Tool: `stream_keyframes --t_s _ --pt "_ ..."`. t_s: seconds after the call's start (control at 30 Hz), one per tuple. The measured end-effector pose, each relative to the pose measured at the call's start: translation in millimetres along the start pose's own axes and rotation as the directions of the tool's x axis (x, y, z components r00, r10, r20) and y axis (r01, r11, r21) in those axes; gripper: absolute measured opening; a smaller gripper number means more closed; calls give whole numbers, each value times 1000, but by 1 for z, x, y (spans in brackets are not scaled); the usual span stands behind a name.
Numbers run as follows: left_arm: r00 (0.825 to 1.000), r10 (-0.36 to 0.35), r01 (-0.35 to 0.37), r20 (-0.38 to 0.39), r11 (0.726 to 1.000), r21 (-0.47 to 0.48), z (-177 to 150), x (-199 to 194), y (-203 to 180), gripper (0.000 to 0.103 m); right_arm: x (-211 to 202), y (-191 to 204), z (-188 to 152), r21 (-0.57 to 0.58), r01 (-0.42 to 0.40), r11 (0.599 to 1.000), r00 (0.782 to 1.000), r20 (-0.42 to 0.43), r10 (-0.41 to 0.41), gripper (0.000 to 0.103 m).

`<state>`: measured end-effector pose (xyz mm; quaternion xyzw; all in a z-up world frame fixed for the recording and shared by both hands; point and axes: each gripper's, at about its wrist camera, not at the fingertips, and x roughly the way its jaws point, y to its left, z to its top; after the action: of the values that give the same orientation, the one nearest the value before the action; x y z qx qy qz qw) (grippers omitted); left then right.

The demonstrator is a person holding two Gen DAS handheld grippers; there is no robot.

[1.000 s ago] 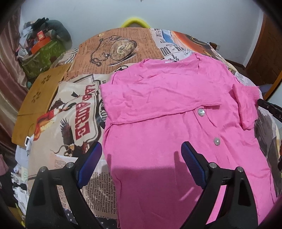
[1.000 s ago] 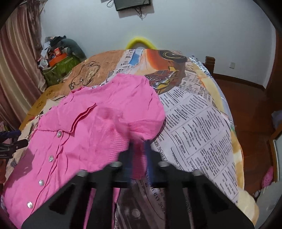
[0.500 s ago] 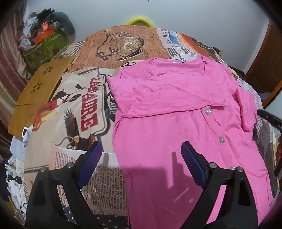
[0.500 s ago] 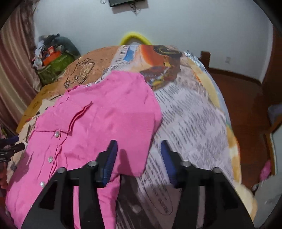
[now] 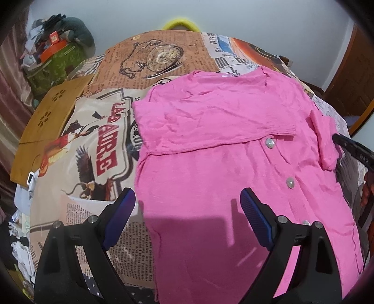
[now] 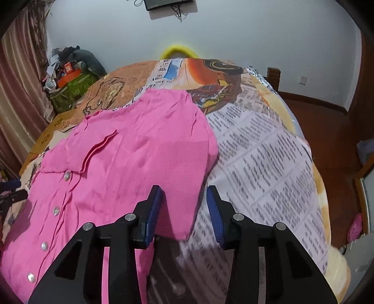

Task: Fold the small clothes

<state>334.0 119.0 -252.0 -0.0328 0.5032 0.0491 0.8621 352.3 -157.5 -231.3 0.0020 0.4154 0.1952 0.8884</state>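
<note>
1. A green box (image 5: 56,67) heaped with clutter stood by the curtain (image 6: 21,77) at the far left of the bed, and a yellow curved thing (image 6: 180,50) rose behind the far edge; nothing lay across the pink cardigan (image 5: 210,152).
2. The left view alone showed the pocket-watch print (image 5: 163,57) and the eagle print (image 5: 86,168) beside the cardigan; the right view alone showed a dark screen (image 6: 167,3) on the wall and the wooden floor (image 6: 327,126).
3. The cardigan lay spread on the bed's newsprint cover (image 6: 261,149), one sleeve folded across its chest.
4. The left claw (image 5: 188,215) hung wide apart over the hem, gripping nothing.
5. The right claw (image 6: 183,209) was closing, with the sleeve (image 6: 182,187) between its pads but not pinched.
</note>
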Motion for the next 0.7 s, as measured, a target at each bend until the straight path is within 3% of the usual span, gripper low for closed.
stream_keyframes --t_s 0.03,0.13,0.43,0.7 --pt "1000 0 0 2 1000 6 1 -1 -2 92 1 -1 1 3 -4 1000 1000 1 4 19" --pt "1000 0 0 10 1000 22 3 -2 -8 92 1 -4 2 17 -33 999 999 3 33 11" --pt "999 -11 9 46 999 33 7 -13 -11 92 -32 14 21 -14 -76 997 994 71 77 6" --pt "995 -10 10 102 1000 3 8 -30 10 92 -53 82 72 -139 -193 971 968 133 211 5"
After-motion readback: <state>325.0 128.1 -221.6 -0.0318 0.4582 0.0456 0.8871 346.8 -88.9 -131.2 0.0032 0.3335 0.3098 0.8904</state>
